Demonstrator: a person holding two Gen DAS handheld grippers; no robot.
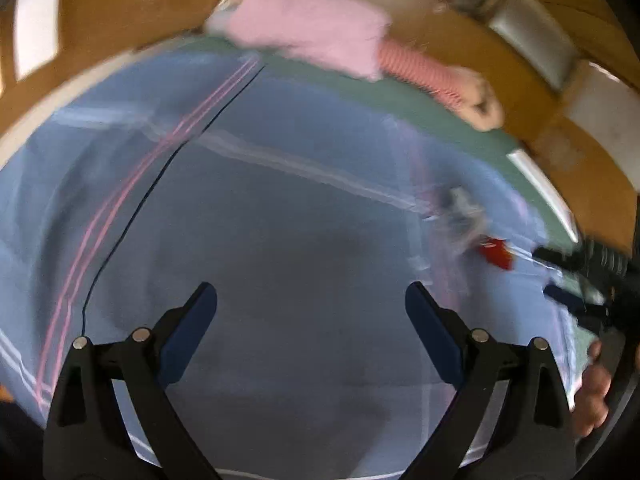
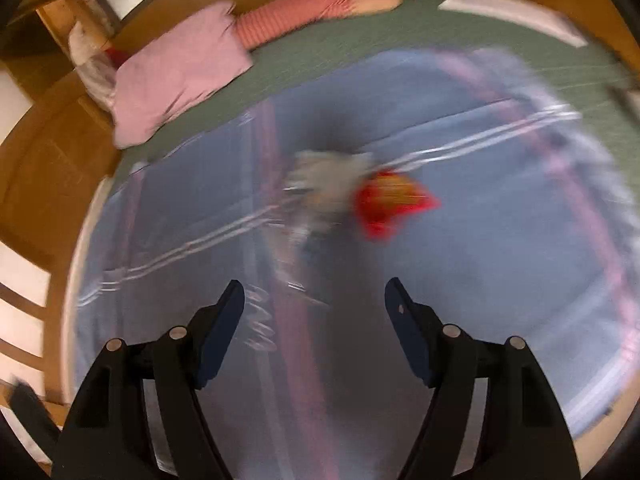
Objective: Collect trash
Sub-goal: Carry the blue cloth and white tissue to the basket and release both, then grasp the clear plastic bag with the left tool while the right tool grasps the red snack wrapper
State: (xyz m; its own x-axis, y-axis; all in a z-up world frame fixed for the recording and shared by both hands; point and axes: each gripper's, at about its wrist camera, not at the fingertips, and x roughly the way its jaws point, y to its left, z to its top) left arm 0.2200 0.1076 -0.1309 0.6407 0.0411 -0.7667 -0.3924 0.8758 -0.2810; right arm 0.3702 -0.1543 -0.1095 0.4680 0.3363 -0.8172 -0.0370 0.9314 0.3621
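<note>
Blue pads frame the bottom of both wrist views, each pair standing wide apart with nothing between. Under the left tool lies only the blue sheet with its pink and white stripes, and a thin dark cord runs across that sheet to the tool's left. To its right, well away from its pads, sit a grey crumpled wrapper and a red wrapper, both blurred; the right tool shows just past them at the frame edge, in a hand. From the right wrist view, that tool hangs above the sheet, and the 2 pieces of trash lie ahead of it, touching each other, clear of its pads. Farther off, a pink pillow rests on the green mattress cover, beside a red-and-white striped soft toy. A wooden bed frame edges it all.
</note>
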